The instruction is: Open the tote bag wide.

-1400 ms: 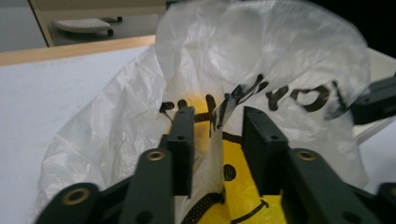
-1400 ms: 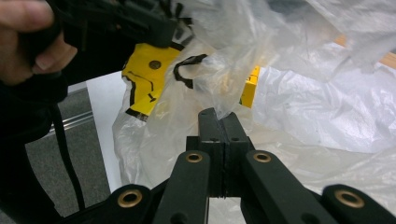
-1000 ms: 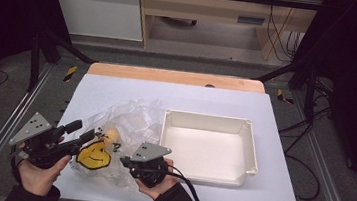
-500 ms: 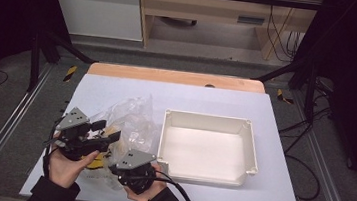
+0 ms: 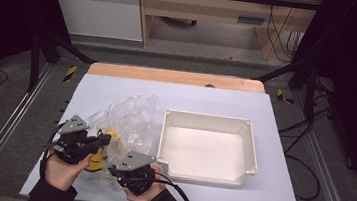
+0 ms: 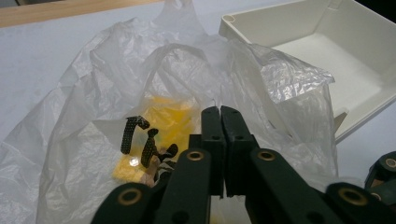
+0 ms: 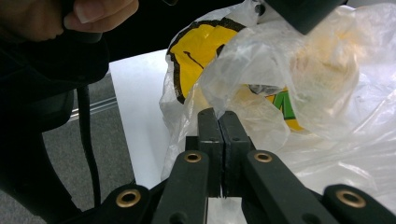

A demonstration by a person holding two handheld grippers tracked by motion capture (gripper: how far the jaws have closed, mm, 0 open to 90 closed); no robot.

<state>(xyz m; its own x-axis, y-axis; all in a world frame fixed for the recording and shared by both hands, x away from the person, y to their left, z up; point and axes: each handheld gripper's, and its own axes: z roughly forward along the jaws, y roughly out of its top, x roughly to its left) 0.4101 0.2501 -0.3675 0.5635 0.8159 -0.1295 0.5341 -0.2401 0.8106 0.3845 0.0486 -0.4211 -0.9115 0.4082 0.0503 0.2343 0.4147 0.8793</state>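
Near the table's front-left corner, at about 7 o'clock from the table's middle: a clear plastic bag lies crumpled on the pale table, just left of the white tray.
Bag axis: the long axis runs from about 1 o'clock at the far end to 7 o'clock at the near end in the high view; the loose, bunched end stands at the far end, the filled end nearest the hands.
Bag contents: a yellow packet with a black outline and a bit of green print shows through the film; in the left gripper view it reads as a yellow patch.
Left gripper: points toward 3 o'clock in the high view; its jaws have just been closing and now stand pressed together, with bag film bunched around their tips. Whether film is pinched between them I cannot tell.
Right gripper: at the bag's near edge, at about 5 o'clock from the left gripper; jaws clenched flat together, tips against the film. A pinch on the film cannot be told.
Tray: sits at 3 o'clock from the bag, apart from both grippers.
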